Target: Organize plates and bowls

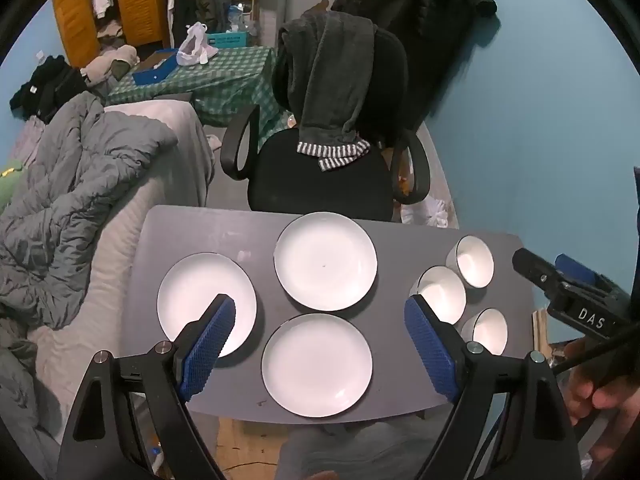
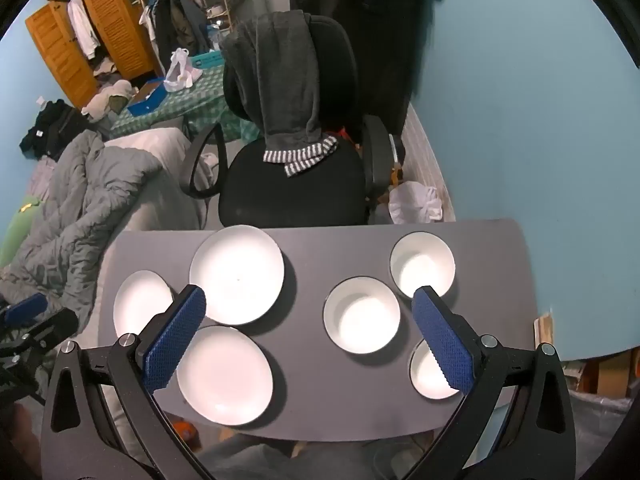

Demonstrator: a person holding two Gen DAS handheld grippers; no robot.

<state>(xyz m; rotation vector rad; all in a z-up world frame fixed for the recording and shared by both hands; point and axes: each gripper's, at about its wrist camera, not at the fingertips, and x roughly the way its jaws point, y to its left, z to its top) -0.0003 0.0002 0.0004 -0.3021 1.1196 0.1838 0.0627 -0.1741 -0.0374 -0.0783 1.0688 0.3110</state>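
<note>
Left gripper (image 1: 320, 330): my jaws gape wide, holding nothing, above the counter (image 1: 264, 240).
Right gripper (image 2: 308, 326): jaws wide, empty.
Plates: three, apart, on the counter's left half, at 12 (image 1: 325, 261), 6 (image 1: 317, 364) and 9 o'clock (image 1: 200, 300).
Bowls: three, upright, clustered at 3 o'clock: far (image 2: 422, 265), middle (image 2: 361, 315), near (image 2: 426, 374).

Desk (image 2: 308, 408) lower centre: three plates (image 2: 237, 275) left half, three bowls (image 2: 361, 315) right half; chair (image 2: 294, 188) above it.
</note>
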